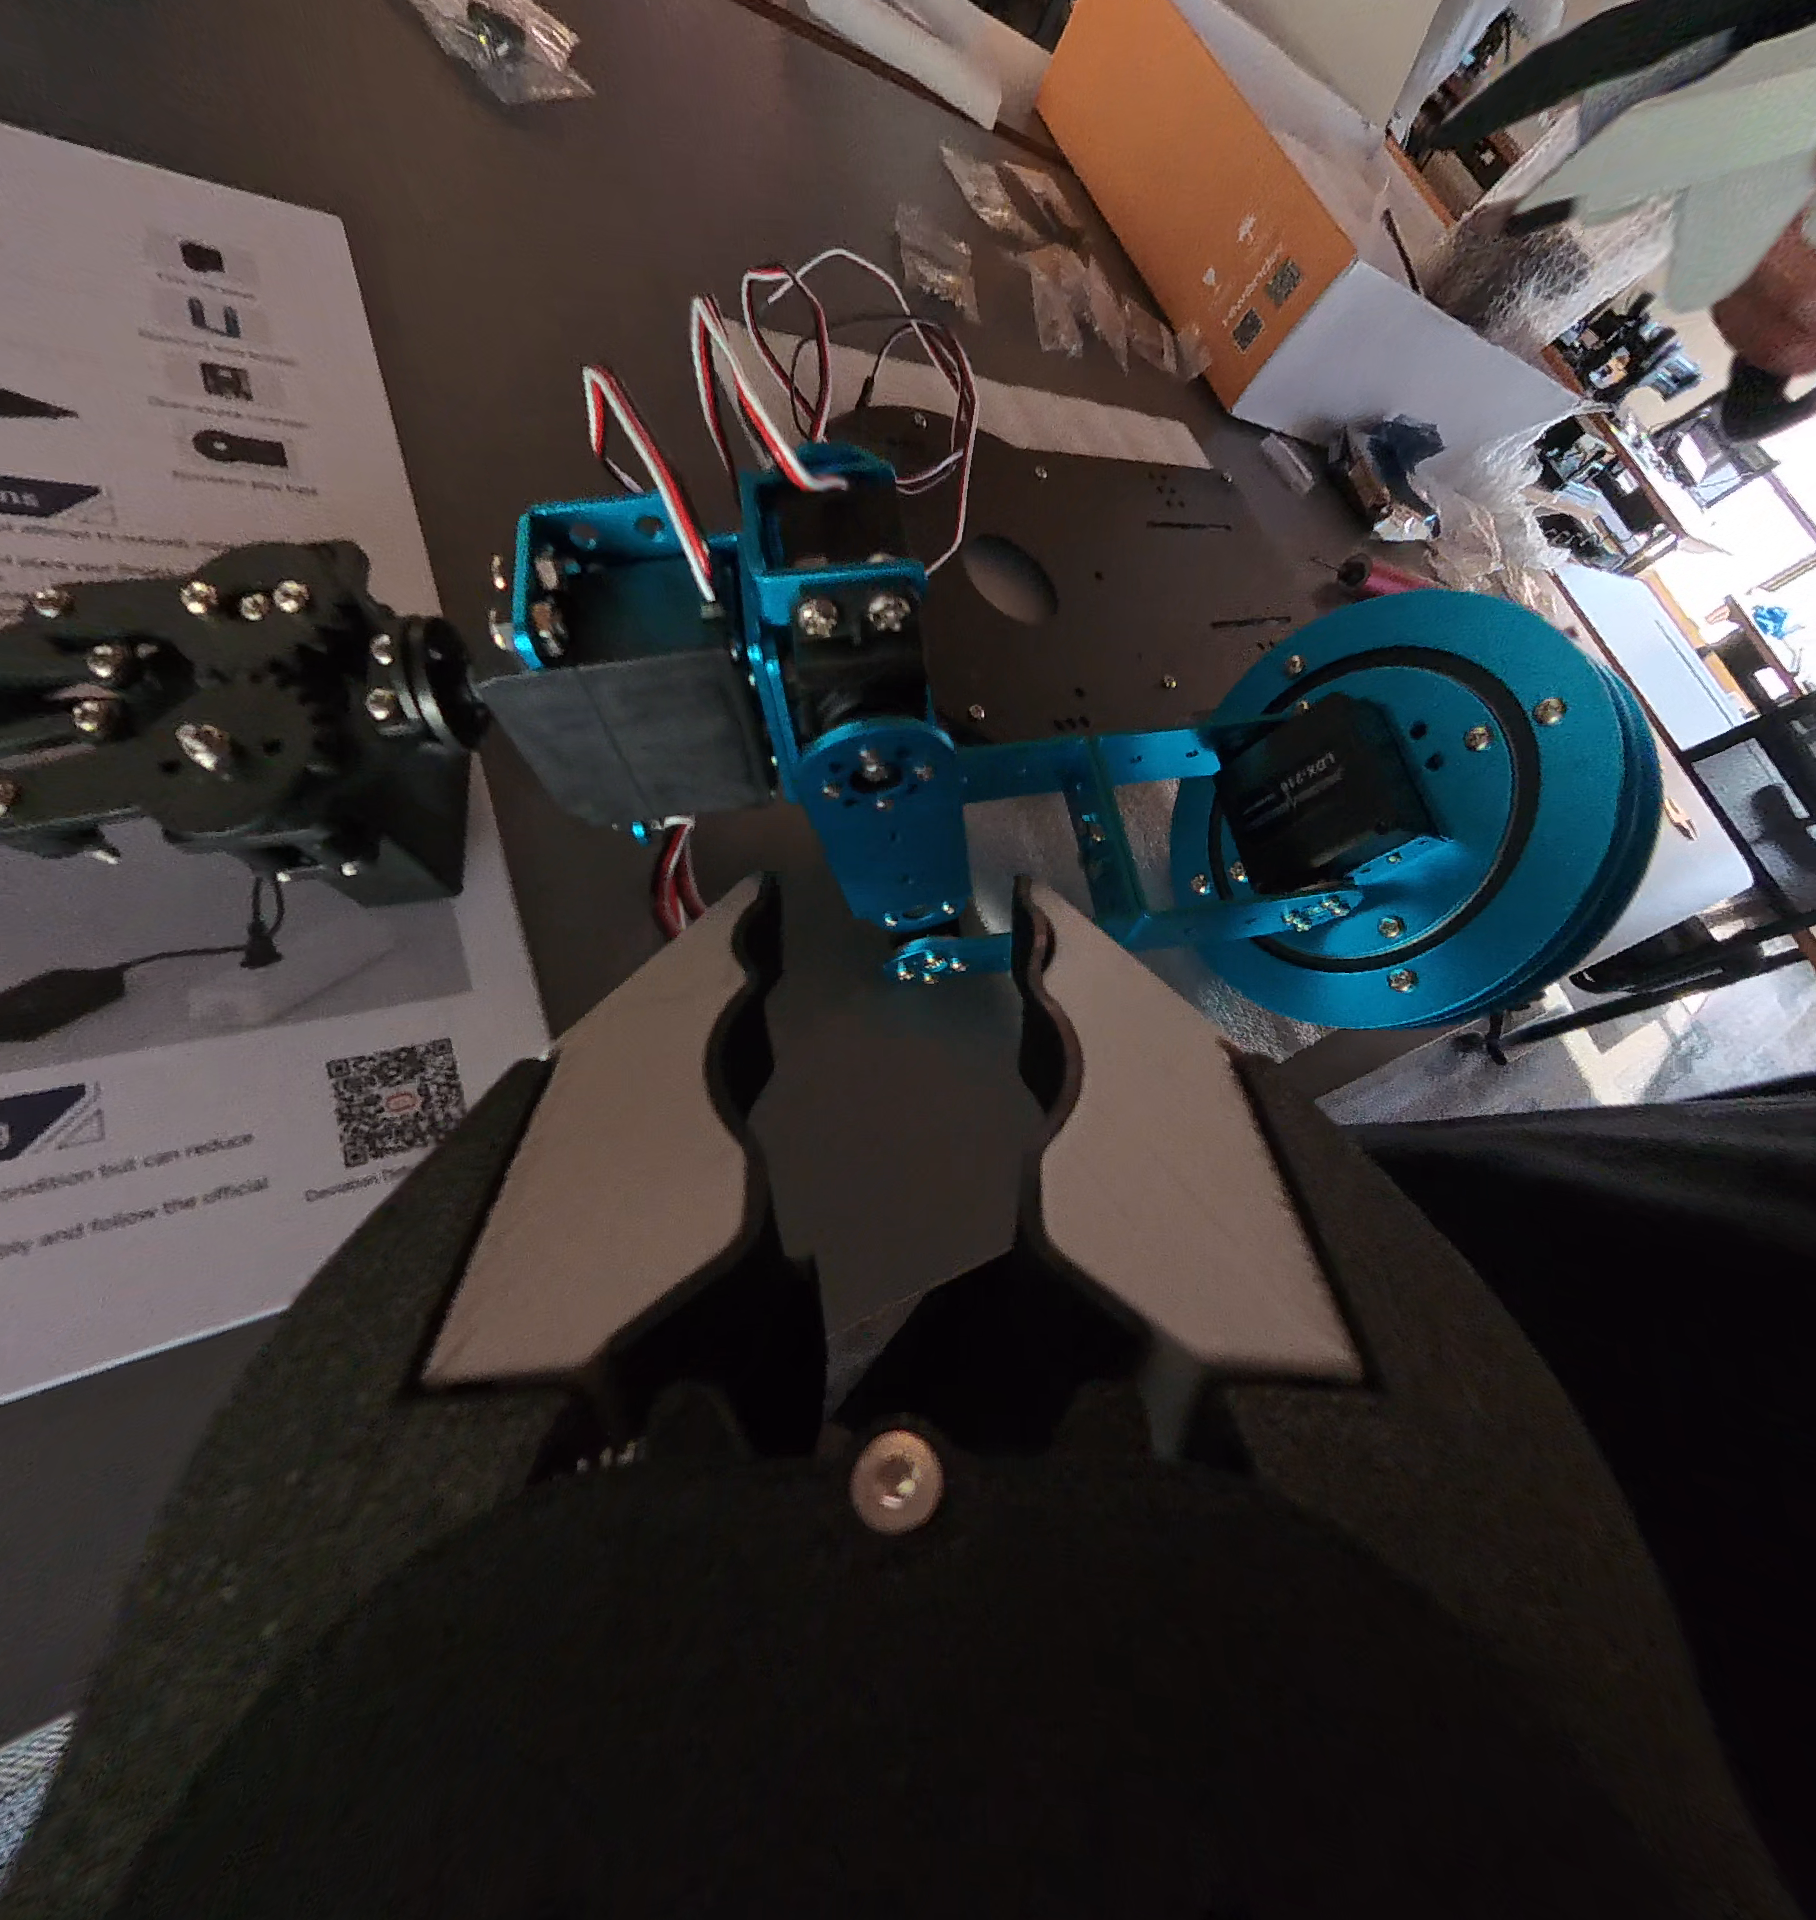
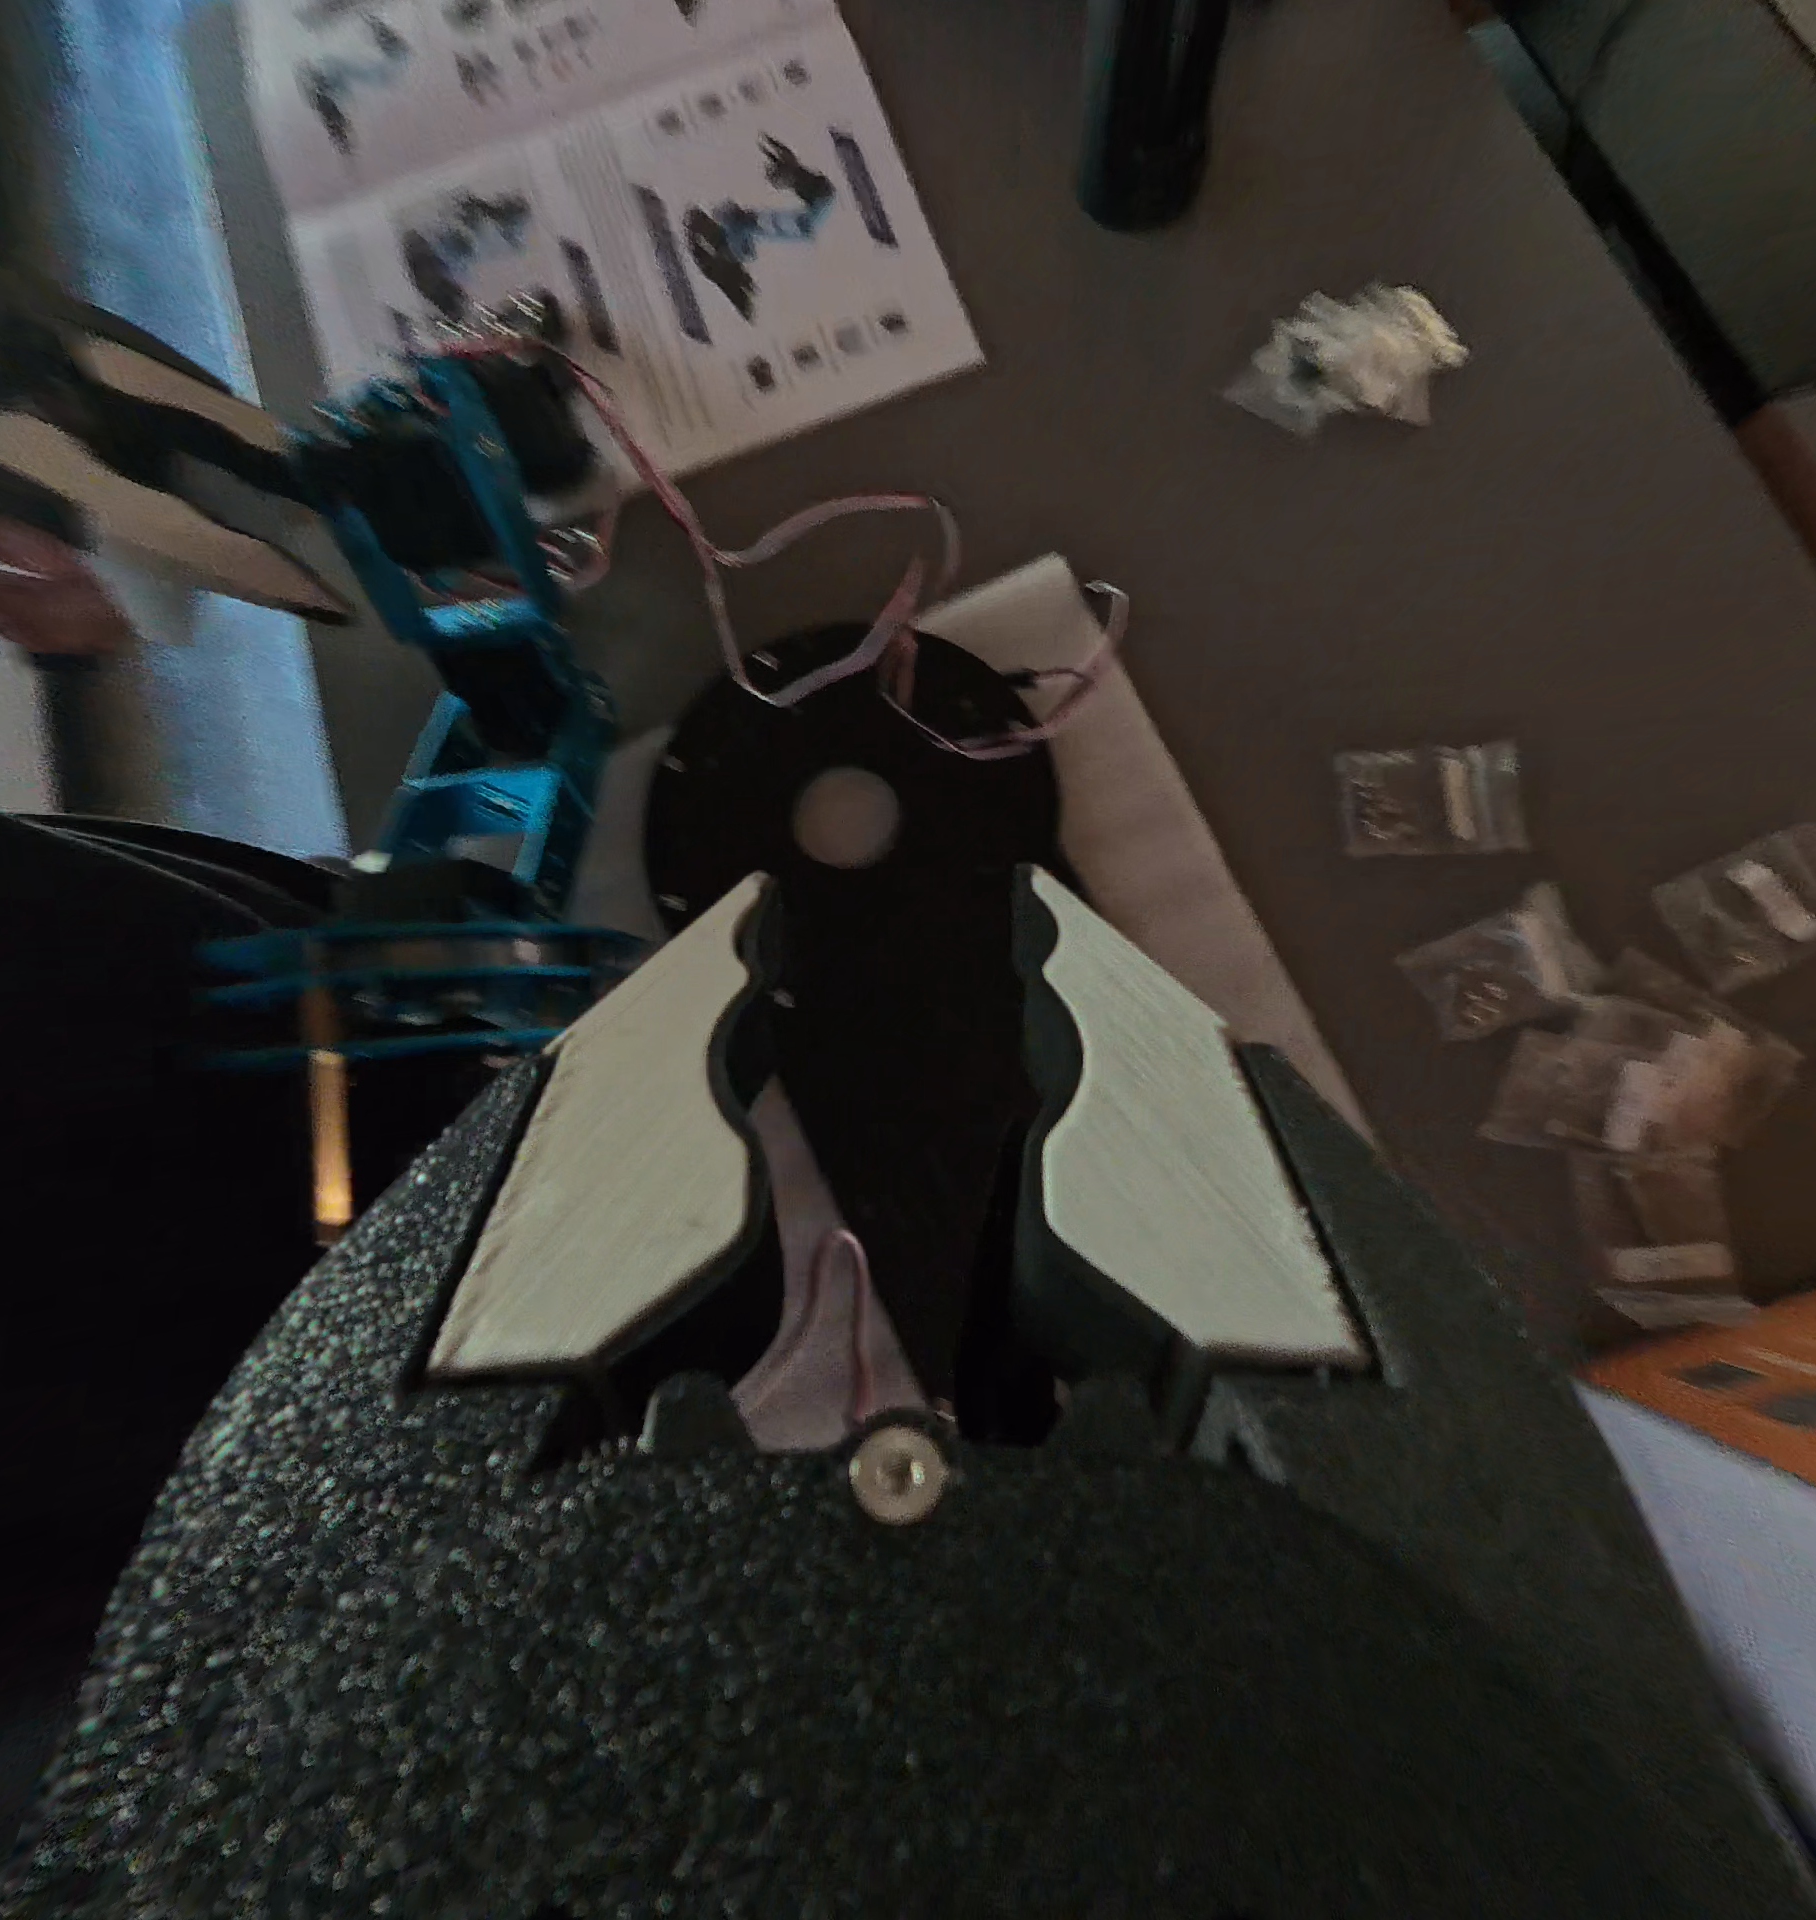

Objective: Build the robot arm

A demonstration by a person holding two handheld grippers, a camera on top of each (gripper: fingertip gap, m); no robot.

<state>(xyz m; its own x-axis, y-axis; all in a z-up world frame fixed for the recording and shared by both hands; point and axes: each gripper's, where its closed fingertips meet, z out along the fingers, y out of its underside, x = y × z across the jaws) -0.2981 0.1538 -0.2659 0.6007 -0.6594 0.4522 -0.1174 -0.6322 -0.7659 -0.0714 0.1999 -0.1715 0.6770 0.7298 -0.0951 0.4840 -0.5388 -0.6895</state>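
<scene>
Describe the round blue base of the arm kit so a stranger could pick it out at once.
Start at the dark table and find the blue metal arm assembly just past the left gripper. Follow its bracket away from the printed sheet to the blue disc base. It is the only large round blue part, with a black servo in its centre.

Printed instruction sheet [image 1: 208,727] on the table, left wrist view — headings, body lines, part captions and a QR code [image 1: 395,1103]; wording not recorded. Black servo [image 1: 1330,800] in the blue ring carries a small pale marking. Orange-and-white box [image 1: 1236,218] bears small printed marks. Second sheet [image 2: 613,197], right wrist view — blurred, unreadable.
</scene>
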